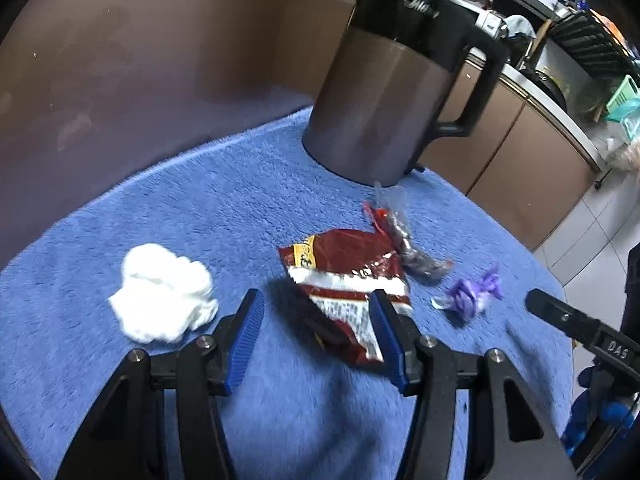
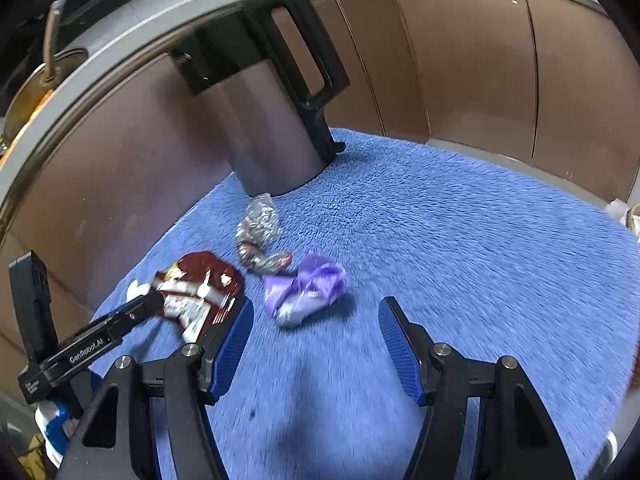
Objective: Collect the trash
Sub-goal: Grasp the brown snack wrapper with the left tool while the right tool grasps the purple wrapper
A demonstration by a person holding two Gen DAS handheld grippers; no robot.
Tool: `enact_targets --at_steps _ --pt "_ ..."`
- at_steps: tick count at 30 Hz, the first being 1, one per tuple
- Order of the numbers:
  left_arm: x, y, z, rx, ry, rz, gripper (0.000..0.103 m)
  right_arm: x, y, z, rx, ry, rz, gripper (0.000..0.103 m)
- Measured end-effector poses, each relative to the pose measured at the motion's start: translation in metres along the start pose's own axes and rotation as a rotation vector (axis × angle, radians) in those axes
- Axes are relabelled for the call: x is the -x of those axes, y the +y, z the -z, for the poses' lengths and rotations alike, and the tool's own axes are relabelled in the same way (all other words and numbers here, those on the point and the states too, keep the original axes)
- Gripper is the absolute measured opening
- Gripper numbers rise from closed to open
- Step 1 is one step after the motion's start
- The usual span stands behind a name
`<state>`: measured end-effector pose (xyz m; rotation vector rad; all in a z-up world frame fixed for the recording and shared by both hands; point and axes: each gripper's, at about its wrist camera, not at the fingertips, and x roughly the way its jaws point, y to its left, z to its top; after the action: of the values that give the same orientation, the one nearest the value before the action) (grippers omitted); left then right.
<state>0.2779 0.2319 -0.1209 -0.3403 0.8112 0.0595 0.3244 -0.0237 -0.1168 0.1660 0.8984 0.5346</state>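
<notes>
Blue fluffy towel [image 1: 280, 208] covers the surface, and all the trash lies on it. At the far edge stands a big grey jug [image 1: 384, 96] with a black top and a black handle. Just in front of the jug lies a crinkly clear wrapper [image 1: 404, 236] with a bit of red on it. Next to that, toward the middle, lies a dark red snack bag [image 1: 344, 276] with white print, flat and crumpled. A scrunched white tissue [image 1: 164, 292] sits well apart from the bag, toward the left edge in the left wrist view. A small purple wrapper [image 2: 304, 292], twisted up, lies on the other side of the red bag, near the clear wrapper. The left gripper [image 1: 318, 304] hangs over the towel with its blue pads [image 1: 250, 328] apart and nothing pinched; the near end of the red bag shows between them, and I cannot tell if a pad touches it. The right gripper [image 2: 316, 312] also has its blue pads [image 2: 234, 340] apart and empty, with the purple wrapper just ahead of the gap. In the right wrist view the left gripper's black finger reaches in from the left side over the red bag. Brown cupboard doors [image 2: 460, 64] stand behind the surface.
</notes>
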Motion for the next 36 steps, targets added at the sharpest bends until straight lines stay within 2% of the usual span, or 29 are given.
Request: enact_targets --at_steps 5,7,8,10,11,12,13,16,18,22,30,36 --pt "-0.022 0.003 -0.003 0.026 0.034 0.012 0.052 -0.033 -0.006 -0.007 -0.047 0.029 -0.018 0.060" --pt "-0.028 0.003 -0.002 0.028 0.042 0.016 0.052 -0.041 -0.009 -0.009 -0.064 0.037 -0.036 0.048" --pt "-0.028 0.001 -0.002 0.027 0.041 0.015 0.050 -0.042 -0.010 -0.008 -0.071 0.041 -0.046 0.046" --pt "-0.029 0.000 -0.001 0.021 0.038 0.011 0.041 -0.046 -0.010 -0.007 -0.075 0.041 -0.057 0.038" --pt "-0.028 0.001 -0.001 0.022 0.039 0.014 0.034 -0.046 -0.009 -0.006 -0.077 0.037 -0.067 0.036" --pt "-0.028 0.001 -0.001 0.023 0.038 0.018 0.024 -0.044 -0.009 -0.005 -0.077 0.029 -0.067 0.029" --pt "-0.027 0.001 -0.001 0.025 0.039 0.022 0.022 -0.043 -0.009 -0.005 -0.073 0.024 -0.065 0.023" --pt "-0.024 0.002 0.001 0.040 0.036 0.037 0.020 -0.035 -0.009 -0.003 -0.068 0.010 -0.071 0.022" --pt "-0.020 0.002 0.003 0.041 0.033 0.048 0.014 -0.025 -0.008 -0.001 -0.059 -0.004 -0.078 0.022" --pt "-0.003 -0.003 0.011 0.035 0.016 0.062 0.014 -0.003 0.000 0.003 -0.024 -0.032 -0.079 0.022" --pt "0.056 -0.006 0.028 0.010 -0.042 0.084 0.014 0.064 0.029 0.025 0.088 -0.106 -0.062 0.022" --pt "0.108 -0.018 0.042 -0.038 -0.106 0.087 0.014 0.125 0.039 0.056 0.129 -0.157 -0.044 0.022"
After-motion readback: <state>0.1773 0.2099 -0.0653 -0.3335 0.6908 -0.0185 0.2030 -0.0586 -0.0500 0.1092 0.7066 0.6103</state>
